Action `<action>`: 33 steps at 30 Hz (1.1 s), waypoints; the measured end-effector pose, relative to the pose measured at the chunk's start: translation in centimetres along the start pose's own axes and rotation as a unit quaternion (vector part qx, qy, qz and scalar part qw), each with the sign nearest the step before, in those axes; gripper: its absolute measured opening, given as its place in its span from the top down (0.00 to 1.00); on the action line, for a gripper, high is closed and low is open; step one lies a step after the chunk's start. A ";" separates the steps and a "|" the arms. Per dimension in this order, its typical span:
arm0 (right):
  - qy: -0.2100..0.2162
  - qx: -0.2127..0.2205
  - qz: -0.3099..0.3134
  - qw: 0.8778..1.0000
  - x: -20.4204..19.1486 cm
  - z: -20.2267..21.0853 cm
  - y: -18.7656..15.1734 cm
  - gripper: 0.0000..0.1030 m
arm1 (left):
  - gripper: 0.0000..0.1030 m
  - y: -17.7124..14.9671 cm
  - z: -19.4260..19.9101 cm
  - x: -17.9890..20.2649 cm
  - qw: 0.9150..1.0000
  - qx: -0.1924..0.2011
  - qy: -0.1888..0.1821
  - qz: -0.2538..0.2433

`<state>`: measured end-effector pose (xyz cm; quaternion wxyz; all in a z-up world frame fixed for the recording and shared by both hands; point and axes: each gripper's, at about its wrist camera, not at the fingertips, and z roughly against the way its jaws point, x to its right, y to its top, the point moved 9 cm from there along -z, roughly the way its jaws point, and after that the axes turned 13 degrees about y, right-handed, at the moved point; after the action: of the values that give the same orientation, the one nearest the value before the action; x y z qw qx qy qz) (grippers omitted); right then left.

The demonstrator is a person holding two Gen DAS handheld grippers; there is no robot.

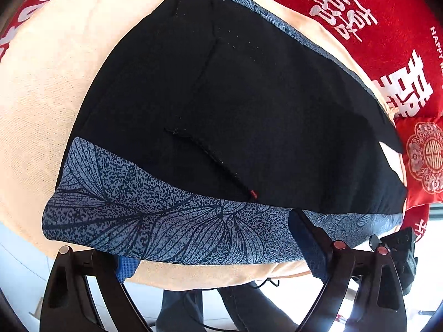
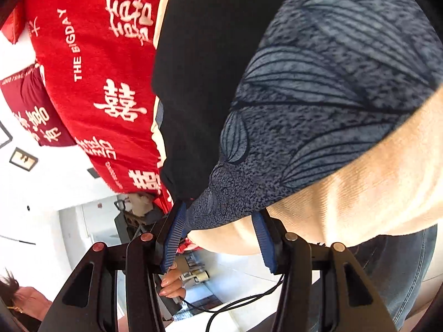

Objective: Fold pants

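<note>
The left gripper (image 1: 218,251) is straddling the pants' (image 1: 221,110) floral hem (image 1: 155,221) at six o'clock, jaws wide; the right gripper (image 2: 221,238) is gaping around its corner. Pants are lying on a cream blanket (image 1: 41,96), red bedding (image 1: 387,27) beyond at one o'clock.

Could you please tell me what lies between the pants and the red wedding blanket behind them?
In the left wrist view, a strip of the cream cover shows between the pants and the red wedding blanket.
</note>
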<state>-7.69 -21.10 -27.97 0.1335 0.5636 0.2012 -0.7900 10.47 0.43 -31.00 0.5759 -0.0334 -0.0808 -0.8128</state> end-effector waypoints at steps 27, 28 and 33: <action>-0.053 -0.176 0.133 0.974 -19.1 -10.9 17.5 0.90 | 0.74 15.5 8.0 1.1 0.991 0.092 -0.010 0.101; -0.058 -0.180 0.132 0.973 -18.6 -11.5 18.8 0.90 | 0.74 17.2 7.6 1.6 0.990 0.100 -0.003 0.097; -0.124 -0.177 0.104 0.971 -13.9 -15.8 26.3 0.89 | 0.45 24.8 2.4 3.2 0.988 0.124 0.042 0.080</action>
<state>21.60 -37.21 -23.69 0.3365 0.4465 0.2594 -0.7874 32.66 -10.21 -25.87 0.6420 0.0657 -0.1536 -0.7483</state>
